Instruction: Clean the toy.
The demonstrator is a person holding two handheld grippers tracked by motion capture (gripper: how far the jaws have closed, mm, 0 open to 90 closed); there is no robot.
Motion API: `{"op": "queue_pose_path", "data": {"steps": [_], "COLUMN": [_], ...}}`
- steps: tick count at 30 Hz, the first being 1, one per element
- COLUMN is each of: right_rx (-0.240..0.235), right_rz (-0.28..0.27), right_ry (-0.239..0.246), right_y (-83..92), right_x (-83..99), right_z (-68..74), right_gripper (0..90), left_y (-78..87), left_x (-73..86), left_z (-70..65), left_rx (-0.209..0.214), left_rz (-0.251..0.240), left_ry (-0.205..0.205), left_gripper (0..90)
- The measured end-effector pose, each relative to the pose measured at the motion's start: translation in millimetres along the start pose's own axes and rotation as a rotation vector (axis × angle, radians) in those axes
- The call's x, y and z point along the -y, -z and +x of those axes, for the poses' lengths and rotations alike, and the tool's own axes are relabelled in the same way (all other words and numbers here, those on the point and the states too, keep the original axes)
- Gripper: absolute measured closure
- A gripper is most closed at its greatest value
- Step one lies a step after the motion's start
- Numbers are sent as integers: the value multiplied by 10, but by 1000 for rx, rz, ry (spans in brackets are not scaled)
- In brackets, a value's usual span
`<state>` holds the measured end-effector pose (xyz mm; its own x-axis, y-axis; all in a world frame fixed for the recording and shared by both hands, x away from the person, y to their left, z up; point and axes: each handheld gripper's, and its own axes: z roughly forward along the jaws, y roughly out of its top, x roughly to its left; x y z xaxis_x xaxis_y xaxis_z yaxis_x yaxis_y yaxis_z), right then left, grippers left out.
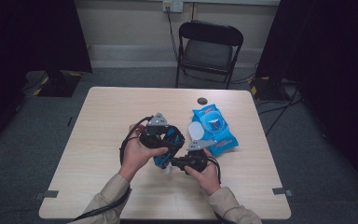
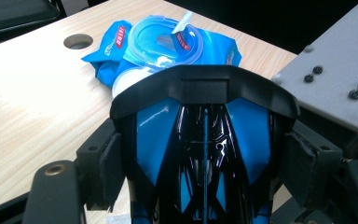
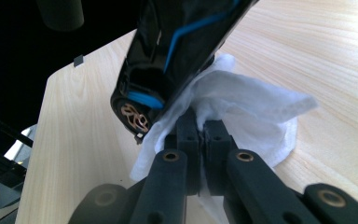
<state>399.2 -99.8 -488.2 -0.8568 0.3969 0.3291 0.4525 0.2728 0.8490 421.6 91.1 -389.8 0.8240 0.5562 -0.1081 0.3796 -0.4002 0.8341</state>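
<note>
Two tongs work: left tongs (image 2: 200, 158) clamp the blue-black shoe (image 2: 200, 140) lengthwise toward the right tongs (image 3: 200, 128), pinching a white wipe (image 3: 242, 102).

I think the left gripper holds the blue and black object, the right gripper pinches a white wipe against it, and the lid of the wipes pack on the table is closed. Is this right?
Not quite: the lid of the wipes pack is open, as the left gripper view shows. The rest stands: the left gripper holds the blue and black object, and the right gripper pinches the white wipe against it.
</note>
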Motion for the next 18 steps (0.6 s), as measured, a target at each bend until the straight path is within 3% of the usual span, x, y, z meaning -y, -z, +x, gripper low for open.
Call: {"op": "queue_pose_path", "data": {"steps": [4, 18], "right_rx": [15, 83], "right_rz": [3, -58], "right_ry": [4, -3], "right_y": [22, 384], "right_x": [7, -132], "right_z": [-16, -182], "right_gripper": [888, 887], "left_y": [46, 155], "left_x": [5, 154], "left_z": [5, 134], "left_rx": [0, -22], "left_rz": [-5, 20], "left_ry": [0, 26], "left_gripper": [253, 253]}}
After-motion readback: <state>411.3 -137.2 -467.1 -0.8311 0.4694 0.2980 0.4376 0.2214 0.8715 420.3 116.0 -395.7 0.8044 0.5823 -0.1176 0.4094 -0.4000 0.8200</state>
